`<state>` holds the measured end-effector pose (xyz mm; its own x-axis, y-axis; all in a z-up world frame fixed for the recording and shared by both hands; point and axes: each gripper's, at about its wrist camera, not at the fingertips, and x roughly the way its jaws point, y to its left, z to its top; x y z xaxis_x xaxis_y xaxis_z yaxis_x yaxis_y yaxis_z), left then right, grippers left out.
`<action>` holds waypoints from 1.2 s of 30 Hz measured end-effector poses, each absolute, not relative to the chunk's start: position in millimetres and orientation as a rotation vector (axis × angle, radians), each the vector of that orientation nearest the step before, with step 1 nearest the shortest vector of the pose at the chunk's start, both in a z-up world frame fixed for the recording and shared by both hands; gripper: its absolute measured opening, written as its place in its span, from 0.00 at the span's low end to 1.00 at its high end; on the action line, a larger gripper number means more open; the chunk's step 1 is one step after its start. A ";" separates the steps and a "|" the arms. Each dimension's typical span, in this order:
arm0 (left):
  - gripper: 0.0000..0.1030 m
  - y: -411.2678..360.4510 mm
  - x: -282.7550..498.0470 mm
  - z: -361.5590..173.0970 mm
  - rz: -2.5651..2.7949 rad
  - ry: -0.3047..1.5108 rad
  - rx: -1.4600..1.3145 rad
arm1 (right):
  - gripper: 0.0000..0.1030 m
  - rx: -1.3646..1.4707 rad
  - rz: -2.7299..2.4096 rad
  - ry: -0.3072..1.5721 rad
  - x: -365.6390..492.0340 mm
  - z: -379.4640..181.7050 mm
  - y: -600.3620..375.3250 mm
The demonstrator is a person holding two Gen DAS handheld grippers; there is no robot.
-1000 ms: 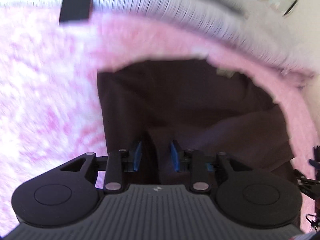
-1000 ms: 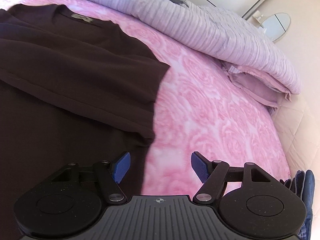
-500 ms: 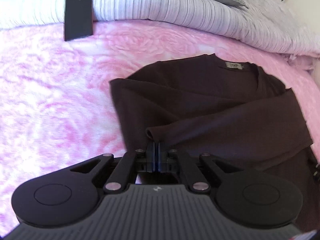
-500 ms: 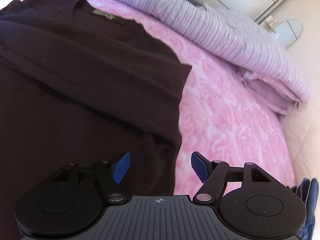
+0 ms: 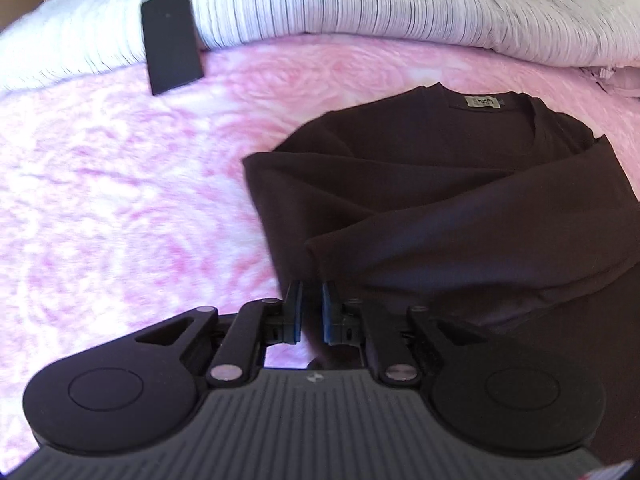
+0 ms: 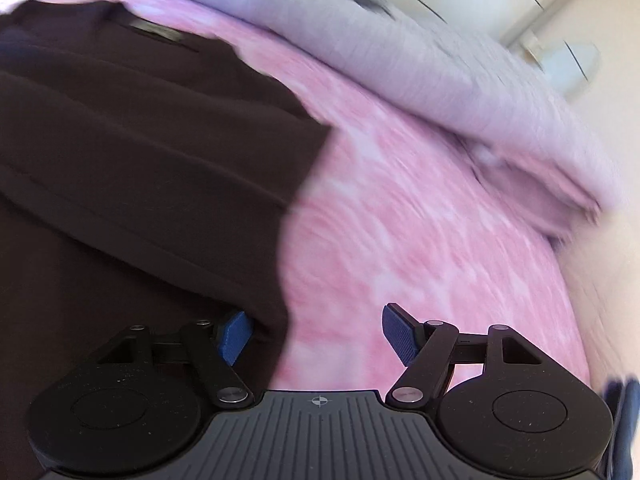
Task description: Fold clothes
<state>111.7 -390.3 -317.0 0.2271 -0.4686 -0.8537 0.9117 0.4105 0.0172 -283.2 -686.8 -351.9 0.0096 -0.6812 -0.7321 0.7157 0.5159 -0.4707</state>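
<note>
Garment: a dark brown knitted sweater [image 5: 460,184] is laid flat on the bed, neckline and grey label [image 5: 483,103] towards the pillows; one sleeve [image 5: 480,240] is folded across the chest, its cuff end lying near the left claw.
Bed surface: a pink fleece blanket with a rose pattern [image 5: 120,200] is spread beneath the sweater and is seen on both sides of it.
Bedding behind: a white ribbed duvet [image 5: 360,4] is heaped along the far edge of the blanket.
Dark object: a flat black rectangular device [image 5: 171,40] is propped against the duvet, well apart from the sweater.
Left gripper [image 5: 311,300]: the jaws are nearly together, having just been opening a little after a close; a narrow gap is seen between the blue pads, and no cloth is clamped there. The sleeve end lies just ahead of it.
Right gripper [image 6: 320,328]: the jaws are held wide, nothing gripped; the sweater's side edge [image 6: 288,240] runs between them, the left pad over dark cloth, the right pad over the pink blanket.
Containers: cannot be told from these views.
Right view: blurred throughout.
</note>
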 end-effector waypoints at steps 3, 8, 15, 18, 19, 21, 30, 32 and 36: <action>0.06 -369.5 94.9 -304.7 -1.073 0.860 0.605 | 0.68 0.110 -1.108 1.120 -291.5 -345.9 -686.4; 0.12 -354.0 53.0 -314.7 -1.204 0.855 0.655 | 0.68 0.178 -1.113 1.093 -292.6 -333.3 -654.6; 0.13 -339.6 31.9 -345.0 -1.193 0.932 0.790 | 0.68 0.300 -1.060 1.165 -313.4 -338.1 -602.0; 0.13 -316.7 30.6 -331.8 -1.179 0.969 0.790 | 0.68 0.362 -1.068 1.219 -328.8 -327.4 -581.9; 0.13 -307.3 28.2 -326.1 -1.180 0.974 0.798 | 0.68 0.383 -1.076 1.231 -333.2 -323.0 -574.1; 0.13 -288.1 22.1 -314.8 -1.193 0.990 0.802 | 0.68 0.410 -1.087 1.245 -341.0 -311.5 -557.5; 0.21 -202.4 -17.7 -275.7 -1.185 1.017 0.839 | 0.68 0.469 -1.013 1.223 -355.7 -259.0 -480.7; 0.21 -185.4 -28.3 -264.6 -1.151 1.015 0.831 | 0.68 0.468 -0.983 1.225 -357.7 -253.2 -472.3; 0.22 -158.8 -54.5 -239.9 -1.073 0.984 0.815 | 0.68 0.453 -0.898 1.207 -369.4 -243.3 -462.0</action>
<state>-54.5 -158.8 -239.9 0.1641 -0.3238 -0.9318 0.9563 0.2838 0.0698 -369.4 -462.0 -243.3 0.0823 -0.3502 -0.9331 0.7932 0.5898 -0.1514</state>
